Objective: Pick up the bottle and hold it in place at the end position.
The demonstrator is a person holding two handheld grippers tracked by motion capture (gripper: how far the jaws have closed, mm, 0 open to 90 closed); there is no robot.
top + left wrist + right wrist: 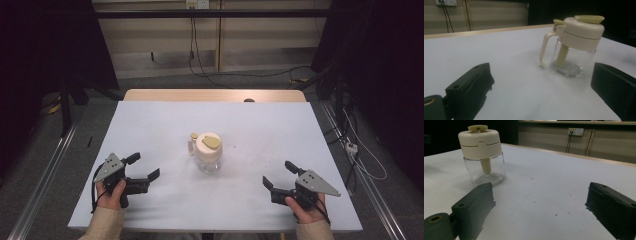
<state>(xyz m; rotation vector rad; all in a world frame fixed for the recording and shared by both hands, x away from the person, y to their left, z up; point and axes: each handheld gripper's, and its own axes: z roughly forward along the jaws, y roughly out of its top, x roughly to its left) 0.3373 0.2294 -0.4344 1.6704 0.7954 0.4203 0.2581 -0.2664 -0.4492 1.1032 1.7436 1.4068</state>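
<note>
High view has the left gripper [143,165] and the right gripper [280,174] both resting low over the table [150,125], jaws spread wide and holding nothing. Between them, a little ahead of both, stands the glass jar [207,151] (cream lid, handle on the far-left side), upright and well apart from either gripper.

1. The jar [207,159] has a clear, glossy glass body and a smooth cream plastic lid [584,31] and handle.
2. The table [150,130] wears a matt, pale sheet faintly speckled; its far edge looks like light wood.
3. Both grippers, left gripper [145,167] and right gripper [278,174], have matt black plastic jaws and grey plates.
</note>
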